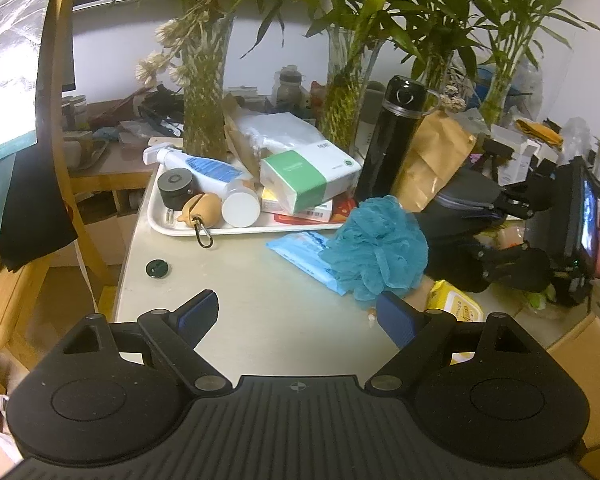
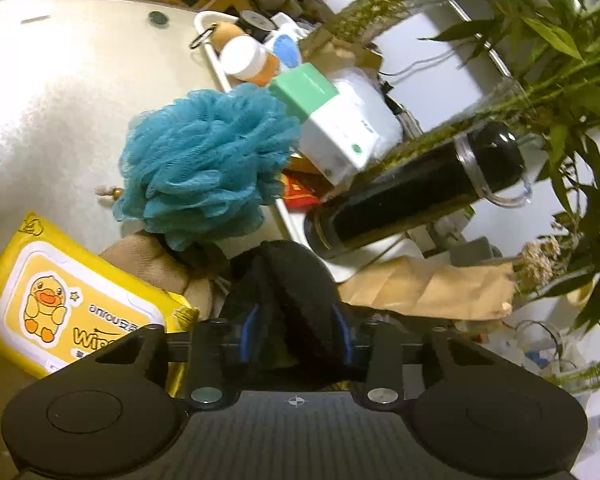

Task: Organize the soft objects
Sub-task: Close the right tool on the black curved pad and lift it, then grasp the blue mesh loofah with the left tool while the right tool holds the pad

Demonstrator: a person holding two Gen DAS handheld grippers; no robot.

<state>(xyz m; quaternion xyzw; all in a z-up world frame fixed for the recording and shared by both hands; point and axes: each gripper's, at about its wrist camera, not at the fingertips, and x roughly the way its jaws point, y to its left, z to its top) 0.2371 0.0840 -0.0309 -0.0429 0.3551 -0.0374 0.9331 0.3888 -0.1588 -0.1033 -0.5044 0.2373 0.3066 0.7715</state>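
Observation:
A teal mesh bath pouf (image 1: 376, 248) (image 2: 208, 160) lies on the pale table (image 1: 260, 320), partly over a blue wipes pack (image 1: 300, 252). My left gripper (image 1: 296, 316) hovers open just in front of the pouf, with nothing between its fingers. My right gripper (image 2: 296, 332) is shut on a black soft pouch (image 2: 288, 276), its blue pads pressing in from both sides. In the left wrist view the right gripper (image 1: 500, 236) comes in from the right with the black pouch (image 1: 452, 256). A yellow wipes pack (image 2: 72, 300) (image 1: 456, 308) and a tan cloth (image 2: 156, 264) lie beside it.
A white tray (image 1: 160, 224) behind the pouf holds a green-and-white tissue box (image 1: 308, 176), bottles and small items. A black flask (image 1: 388, 144), a brown paper bag (image 1: 432, 160) and glass vases of bamboo (image 1: 204, 112) crowd the back. A wooden chair (image 1: 56, 160) stands at the left.

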